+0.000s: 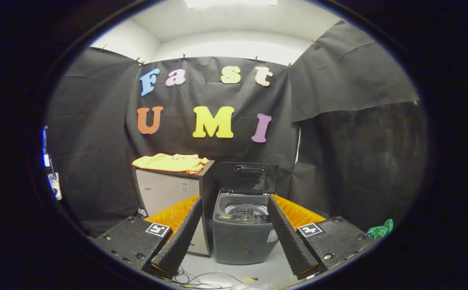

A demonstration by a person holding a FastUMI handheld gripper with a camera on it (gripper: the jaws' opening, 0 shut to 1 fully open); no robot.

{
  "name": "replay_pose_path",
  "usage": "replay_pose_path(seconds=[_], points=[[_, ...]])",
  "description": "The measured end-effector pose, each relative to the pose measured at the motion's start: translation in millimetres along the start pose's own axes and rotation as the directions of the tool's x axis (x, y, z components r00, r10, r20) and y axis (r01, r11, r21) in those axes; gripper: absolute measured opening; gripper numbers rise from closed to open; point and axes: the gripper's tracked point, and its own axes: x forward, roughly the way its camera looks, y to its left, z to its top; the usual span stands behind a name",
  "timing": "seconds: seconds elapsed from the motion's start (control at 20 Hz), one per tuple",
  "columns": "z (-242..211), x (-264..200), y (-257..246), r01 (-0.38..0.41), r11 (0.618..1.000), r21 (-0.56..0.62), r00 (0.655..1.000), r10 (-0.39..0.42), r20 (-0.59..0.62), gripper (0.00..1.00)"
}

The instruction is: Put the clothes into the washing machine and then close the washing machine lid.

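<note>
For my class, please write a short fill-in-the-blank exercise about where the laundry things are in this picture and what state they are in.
1. The washing machine has its lid ____.
2. The yellow clothes lie on top of the ____ beside the machine.
3. The gripper has its jaws ____, holding nothing.
4. The washing machine stands ____ the gripper's two fingers, farther off.

Missing words: open; cabinet; open; between

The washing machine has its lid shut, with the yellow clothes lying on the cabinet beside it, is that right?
Not quite. The gripper view shows the washing machine with its lid raised open; the yellow clothes do lie on the cabinet beside it. The gripper is open, well short of both.
</note>
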Motion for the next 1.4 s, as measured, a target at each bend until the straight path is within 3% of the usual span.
replay_pose_path(seconds=[0.6, 0.95, 1.4], points=[[5, 8, 13, 0.004, 1.0, -0.027, 1.0, -0.005, -0.008, 1.0], [69, 37, 23, 0.038, 0.999, -0.006, 0.998, -0.038, 0.046, 1.0], [190, 112, 69, -0.007, 1.0, -0.019, 0.991, 0.01, 0.135, 1.0]])
